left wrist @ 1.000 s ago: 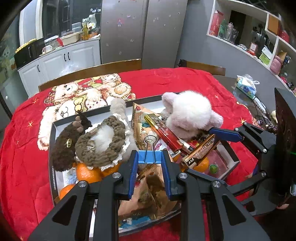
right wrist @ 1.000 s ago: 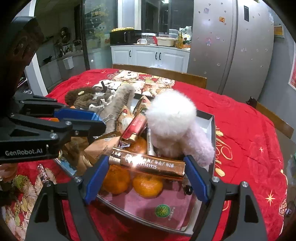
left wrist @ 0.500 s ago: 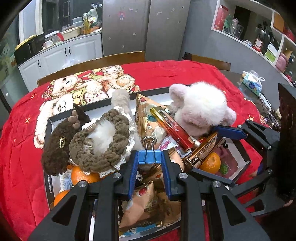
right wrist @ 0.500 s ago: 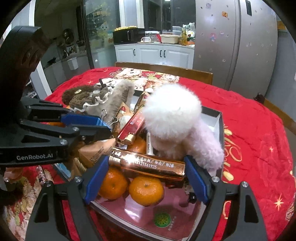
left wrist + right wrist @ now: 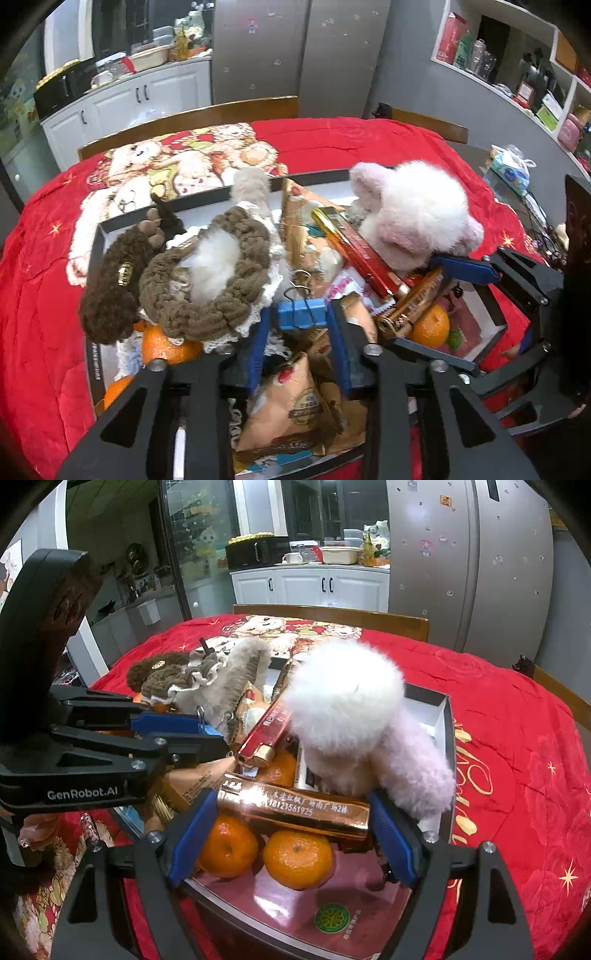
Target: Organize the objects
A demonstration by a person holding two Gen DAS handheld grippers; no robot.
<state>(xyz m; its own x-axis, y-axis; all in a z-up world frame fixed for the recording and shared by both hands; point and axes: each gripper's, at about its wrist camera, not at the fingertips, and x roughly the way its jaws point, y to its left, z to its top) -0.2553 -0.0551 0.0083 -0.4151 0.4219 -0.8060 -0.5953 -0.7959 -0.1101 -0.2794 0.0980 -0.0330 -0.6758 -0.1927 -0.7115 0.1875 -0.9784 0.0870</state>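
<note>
Steel fridge (image 5: 469, 561) beside white cabinets (image 5: 310, 585)

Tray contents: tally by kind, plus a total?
Plush toys: 3
Oranges: 5 visible
Copper foil box: 1
Red foil box: 1
Snack packets: 2
Binder clip: 1
Total: 13 visible; more may be buried.

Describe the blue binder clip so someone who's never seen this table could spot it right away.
Start at the dark-rimmed tray on the red tablecloth, piled with plush toys, oranges and snack packets. At its near side the left gripper is shut on the blue binder clip, just right of the brown crocheted plush. It is the only small blue metal piece with silver wire handles.
</note>
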